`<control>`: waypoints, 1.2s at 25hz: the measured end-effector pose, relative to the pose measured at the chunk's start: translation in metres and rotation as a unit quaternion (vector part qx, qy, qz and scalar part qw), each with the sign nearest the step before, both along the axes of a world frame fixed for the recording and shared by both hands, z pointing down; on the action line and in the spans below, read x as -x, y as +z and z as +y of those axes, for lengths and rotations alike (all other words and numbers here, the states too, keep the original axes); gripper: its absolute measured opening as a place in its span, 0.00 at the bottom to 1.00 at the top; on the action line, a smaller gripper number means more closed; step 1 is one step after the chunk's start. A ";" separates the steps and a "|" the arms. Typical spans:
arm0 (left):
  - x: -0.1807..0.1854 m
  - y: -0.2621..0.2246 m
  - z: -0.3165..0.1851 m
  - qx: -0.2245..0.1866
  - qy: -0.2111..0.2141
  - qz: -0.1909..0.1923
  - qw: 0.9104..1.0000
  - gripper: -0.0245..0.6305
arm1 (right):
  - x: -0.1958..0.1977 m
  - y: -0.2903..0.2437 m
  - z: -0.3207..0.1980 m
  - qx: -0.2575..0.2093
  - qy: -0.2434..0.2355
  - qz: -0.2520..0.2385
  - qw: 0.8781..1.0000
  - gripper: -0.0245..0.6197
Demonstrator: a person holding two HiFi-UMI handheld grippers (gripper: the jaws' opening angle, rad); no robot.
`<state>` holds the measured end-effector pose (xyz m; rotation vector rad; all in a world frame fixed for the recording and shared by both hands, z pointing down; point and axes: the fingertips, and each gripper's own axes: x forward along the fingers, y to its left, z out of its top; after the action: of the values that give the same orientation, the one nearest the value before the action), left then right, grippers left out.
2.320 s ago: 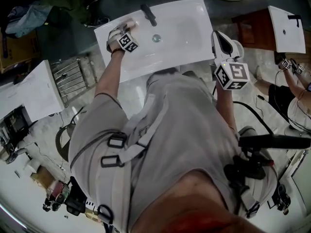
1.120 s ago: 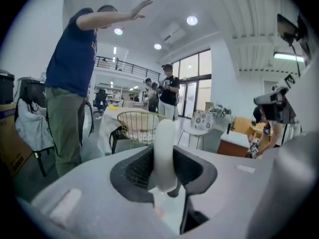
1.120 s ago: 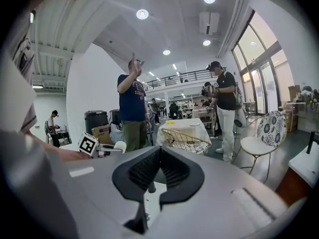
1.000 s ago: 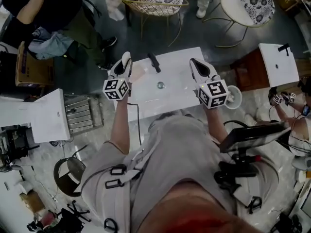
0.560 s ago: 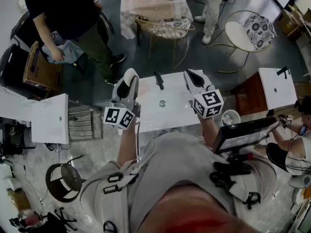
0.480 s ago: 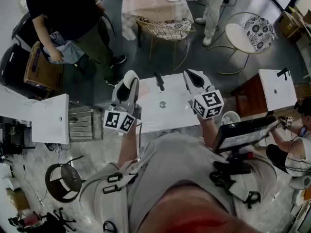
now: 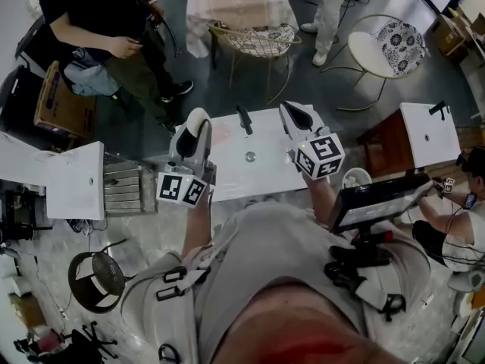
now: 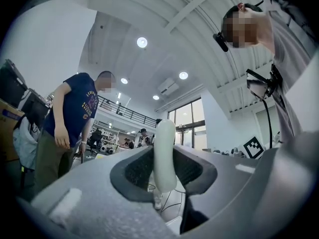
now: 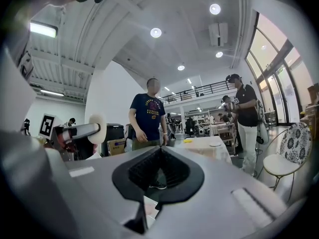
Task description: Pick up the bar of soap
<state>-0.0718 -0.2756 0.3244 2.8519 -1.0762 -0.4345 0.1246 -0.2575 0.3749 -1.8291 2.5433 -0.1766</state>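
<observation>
Between the jaws of the left gripper (image 7: 198,121), clamped upright and held well above the white sink (image 7: 265,174): one pale bar of soap (image 8: 164,156), pick-up judged complete, nothing evidently left; right gripper (image 7: 292,112) alongside, jaws together, empty.

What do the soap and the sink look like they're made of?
Soap: pale, waxy-looking solid, smooth rounded edges, soft sheen; likely ordinary pressed soap. Sink: plain white, smooth, evenly bright; probably glazed ceramic, though moulded resin would look the same.
</observation>
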 end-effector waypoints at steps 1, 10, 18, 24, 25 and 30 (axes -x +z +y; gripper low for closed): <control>0.001 0.003 0.000 0.004 -0.002 -0.001 1.000 0.22 | 0.000 0.002 0.001 0.002 0.000 -0.001 1.000 0.04; 0.038 0.062 -0.032 0.083 -0.035 0.004 0.996 0.22 | 0.008 0.012 -0.003 0.012 -0.003 -0.004 1.000 0.04; 0.105 0.236 -0.085 0.266 -0.081 -0.087 0.957 0.22 | -0.008 0.035 0.011 0.036 0.023 -0.010 0.999 0.04; 0.136 0.375 -0.105 0.395 -0.079 -0.116 0.908 0.22 | -0.036 0.047 0.028 0.057 0.061 -0.001 0.996 0.04; 0.140 0.394 -0.107 0.414 -0.080 -0.119 0.899 0.22 | -0.041 0.048 0.031 0.060 0.068 0.000 0.996 0.04; 0.156 0.478 -0.111 0.494 -0.088 -0.151 0.852 0.22 | -0.062 0.054 0.043 0.070 0.101 0.005 0.992 0.04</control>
<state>-0.2282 -0.3863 0.8020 1.9151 -1.1360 0.4743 0.1871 -0.2147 0.4286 -2.1251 2.3874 -0.3518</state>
